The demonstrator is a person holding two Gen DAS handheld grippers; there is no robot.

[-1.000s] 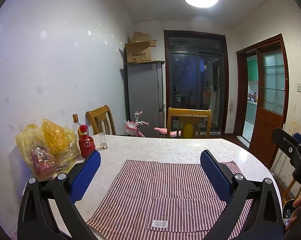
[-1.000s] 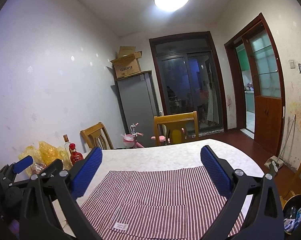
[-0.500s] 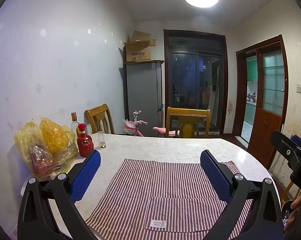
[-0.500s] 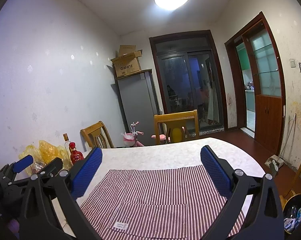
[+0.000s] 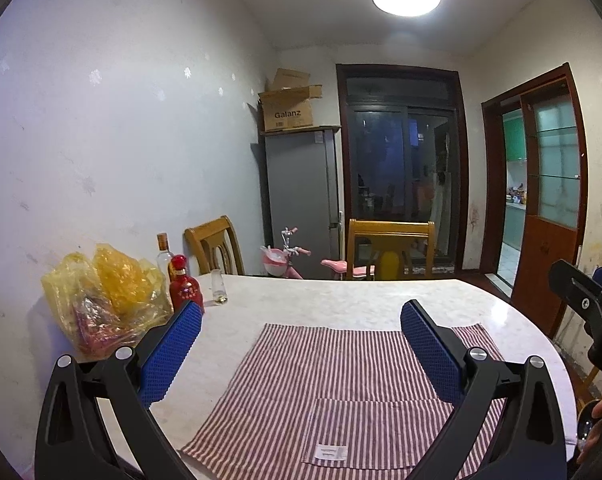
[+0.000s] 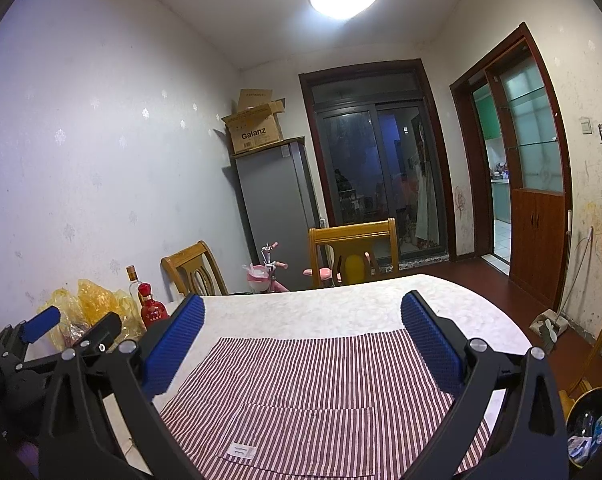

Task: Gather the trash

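Left wrist view: the left hand-held gripper hangs above the bench with its jaws spread wide and nothing between the blue pads. Below it lies a striped cloth, flat and bare apart from its sewn label. At the bench's far left, against the wall, sits a yellow bag stuffed with crumpled wrappers; this looks the likeliest trash on the bench. Just beside it stand a red bottle, a clear bottle and a small glass. The right hand-held gripper pokes in at the right edge.

Right wrist view: the right one is equally wide open and holds nothing, hovering over the near part of the cloth. A dark bin with scraps inside sits low at the right, off the bench's edge. The bag is well apart, beyond the left one.

I judge the step to be the reach for the bag. The left side is nearer, so it should go. Aim for a bunched fold near the bag's top, not its slack side, and come in from the cloth side, because the bottles and glass stand close and a sweep could tip them.
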